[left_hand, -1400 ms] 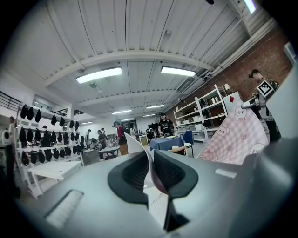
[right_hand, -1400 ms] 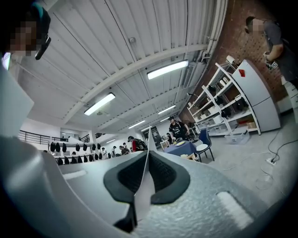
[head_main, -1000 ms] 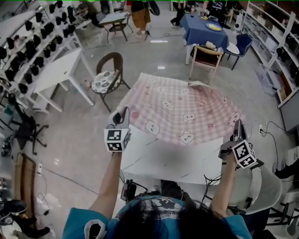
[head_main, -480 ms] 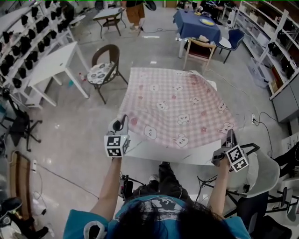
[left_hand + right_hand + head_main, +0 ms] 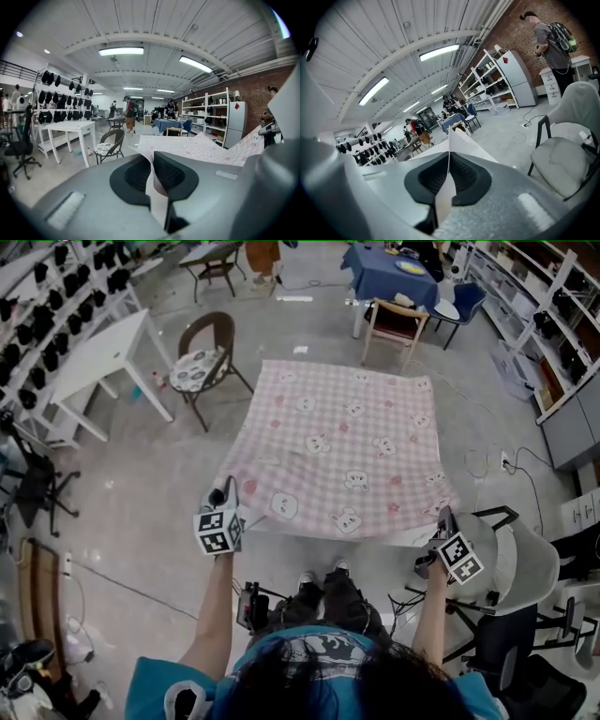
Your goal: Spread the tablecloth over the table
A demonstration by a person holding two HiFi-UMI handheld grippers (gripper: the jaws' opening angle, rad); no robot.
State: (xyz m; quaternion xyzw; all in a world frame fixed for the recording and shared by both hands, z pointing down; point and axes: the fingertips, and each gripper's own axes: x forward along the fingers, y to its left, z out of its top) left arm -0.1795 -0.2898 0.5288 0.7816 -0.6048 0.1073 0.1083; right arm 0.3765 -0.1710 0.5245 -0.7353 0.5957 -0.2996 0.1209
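The pink checked tablecloth [image 5: 342,451] with bunny prints lies nearly flat over the table, whose white near edge [image 5: 380,536] shows as a thin strip. My left gripper [image 5: 223,498] is shut on the cloth's near left corner. My right gripper [image 5: 442,521] is shut on the near right corner. In the left gripper view the cloth [image 5: 157,187] runs pinched between the dark pads of the left gripper [image 5: 151,168]. The right gripper view shows a thin fold of cloth [image 5: 445,197] clamped in the right gripper [image 5: 447,176]. Both grippers hang just off the table's near corners.
A wicker chair [image 5: 202,362] and a white table [image 5: 103,357] stand at the far left. A wooden chair [image 5: 394,324] and a blue-covered table [image 5: 398,277] are beyond. A grey chair [image 5: 511,559] sits close at my right. A person [image 5: 551,47] stands by a brick wall.
Both grippers came down and back toward me with the corners. The billowing cloth settled flat, and the bare white tabletop in front shrank to a thin strip.
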